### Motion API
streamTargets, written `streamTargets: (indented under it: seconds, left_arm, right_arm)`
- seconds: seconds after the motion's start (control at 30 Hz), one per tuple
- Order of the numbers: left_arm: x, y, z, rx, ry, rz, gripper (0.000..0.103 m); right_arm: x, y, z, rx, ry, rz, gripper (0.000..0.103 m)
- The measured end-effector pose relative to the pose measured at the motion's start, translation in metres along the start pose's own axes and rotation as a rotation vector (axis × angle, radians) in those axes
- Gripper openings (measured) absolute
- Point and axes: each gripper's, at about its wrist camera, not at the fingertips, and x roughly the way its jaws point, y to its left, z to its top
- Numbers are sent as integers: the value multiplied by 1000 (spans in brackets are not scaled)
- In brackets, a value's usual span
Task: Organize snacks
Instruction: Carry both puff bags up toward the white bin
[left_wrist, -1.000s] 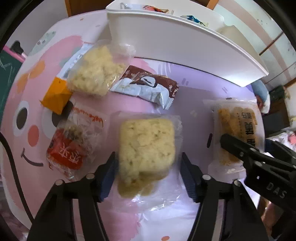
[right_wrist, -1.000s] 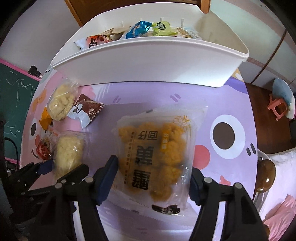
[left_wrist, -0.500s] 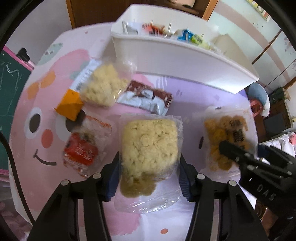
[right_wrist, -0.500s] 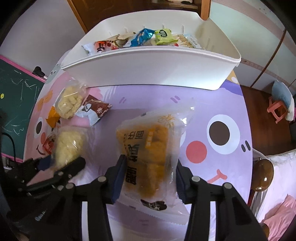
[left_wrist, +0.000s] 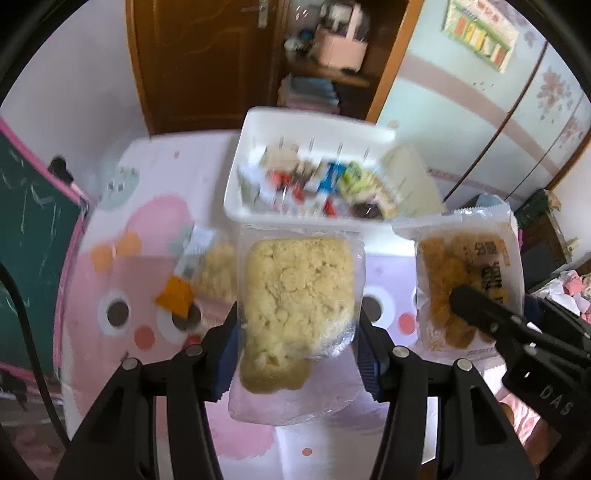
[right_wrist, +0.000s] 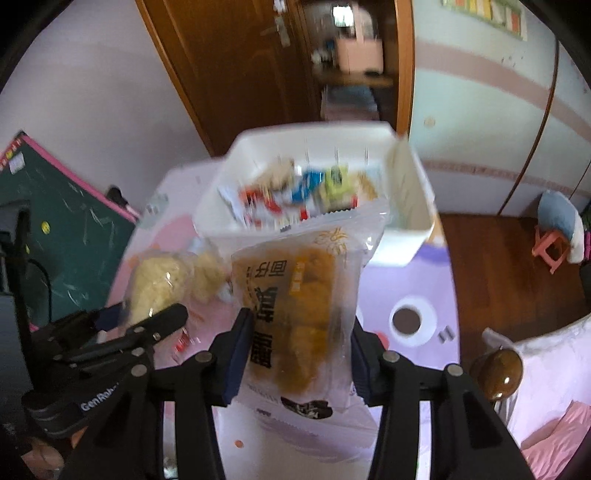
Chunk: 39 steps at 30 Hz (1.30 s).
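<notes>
Right view only: stool (right_wrist: 554, 247) at 3 o'clock.
Left gripper (left_wrist: 297, 343): clamped on pale pack (left_wrist: 297, 310).
Right gripper (right_wrist: 297, 350): clamped on orange pack (right_wrist: 295, 314), bin (right_wrist: 402, 247) at 12 o'clock.

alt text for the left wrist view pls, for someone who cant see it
The left tongs are shut on a clear pack of pale yellow crumbly snack, held up above a pink cartoon-face table mat. To the right, the right tongs hold an orange snack pack. Behind both sits a blurred white bin of mixed snacks.
</notes>
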Motion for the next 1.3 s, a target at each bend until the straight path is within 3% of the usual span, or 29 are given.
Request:
streamTargets:
  seconds: [0.37,0.8,1.07,1.3]
  left_arm:
    - [-68,-17,64,81,-133,-6,53]
    - [-86,-14,155,138,-242,-13,53]
    - [-57,-15,210,177,-239,-26,53]
    - [16,-18,244,221,-147,-9,53]
  right_arm:
    - [-67,6,64,-6,-169,-5,48]
    - [-72,6,132,37,-263,-78,48]
    - [-42,2,164,70,-240,-121,48]
    - [0,-11,176,131,-183,-159,49]
